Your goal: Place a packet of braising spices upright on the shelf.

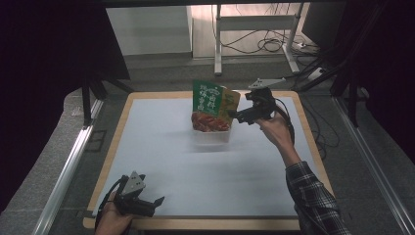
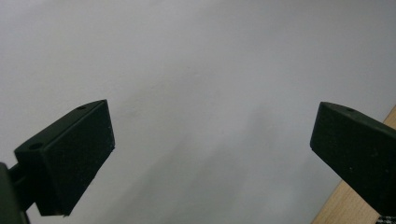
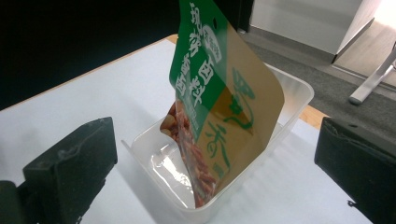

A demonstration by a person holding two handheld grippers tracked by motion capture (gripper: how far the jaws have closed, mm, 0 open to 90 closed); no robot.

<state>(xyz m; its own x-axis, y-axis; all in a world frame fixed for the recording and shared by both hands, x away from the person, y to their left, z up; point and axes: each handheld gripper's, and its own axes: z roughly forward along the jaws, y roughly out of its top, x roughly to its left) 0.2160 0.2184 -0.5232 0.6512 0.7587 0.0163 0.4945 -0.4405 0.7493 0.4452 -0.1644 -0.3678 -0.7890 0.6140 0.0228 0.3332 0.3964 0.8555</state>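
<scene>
Snack pouch (image 1: 211,105) standing upright in clear plastic tub (image 1: 211,137), table (image 1: 161,161) 12 o'clock. Right tongs (image 1: 232,115) at pouch's 3, released, empty. Left tongs (image 1: 157,201) at 7 o'clock, spread wide, nothing btw jaws.

You see a green-and-tan snack pouch (image 3: 219,98) standing tilted inside a clear plastic tub (image 3: 285,121) on the table's far middle.

The white tabletop (image 1: 161,147) lies bare across its left and near parts, open for passage. The one obstacle is a clear plastic tub (image 3: 285,100) toward the far middle, with a snack pouch (image 3: 219,93) standing upright in it, tilted, well above the rim.
</scene>
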